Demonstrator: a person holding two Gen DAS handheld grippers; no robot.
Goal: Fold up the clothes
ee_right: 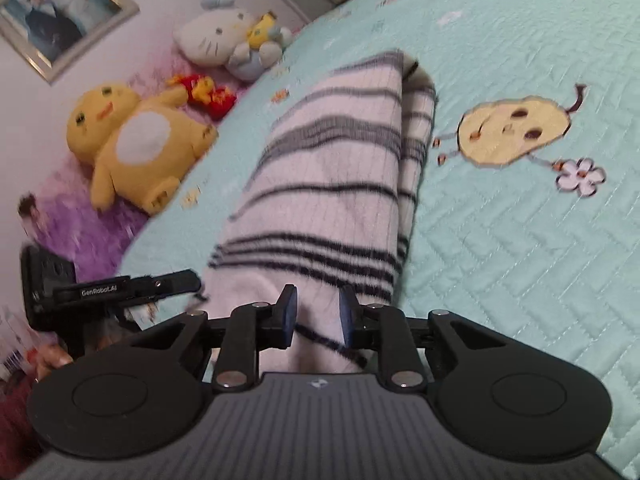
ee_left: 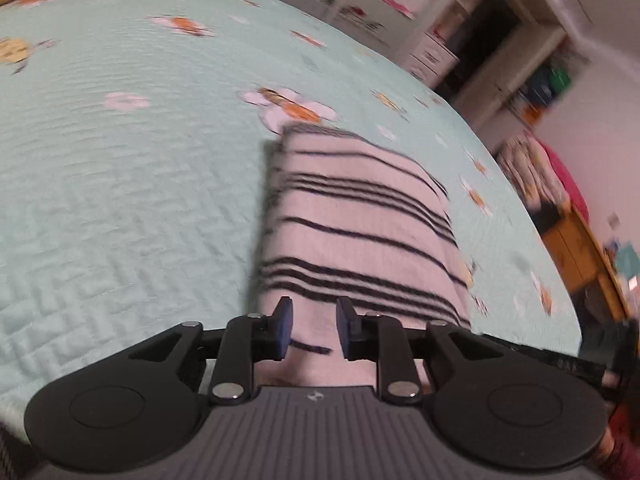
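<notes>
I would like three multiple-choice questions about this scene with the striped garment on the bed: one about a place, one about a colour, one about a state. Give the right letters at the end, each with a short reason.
1. Where does the striped garment lie?
A. on the mint quilt
B. on a wooden floor
C. inside a drawer

2. What colour are the garment's stripes?
A. red
B. dark, nearly black
C. green

3. How do the jaws of the left gripper and right gripper stand?
A. both fully shut, pads touching
B. one gripper is out of view
C. both parted, with cloth between the pads

Answers:
1 A: the quilt surrounds the garment in both views.
2 B: dark lines cross the pale cloth.
3 C: each wrist view shows a gap between the blue pads with pale cloth in it; whether they pinch it is unclear.
</notes>
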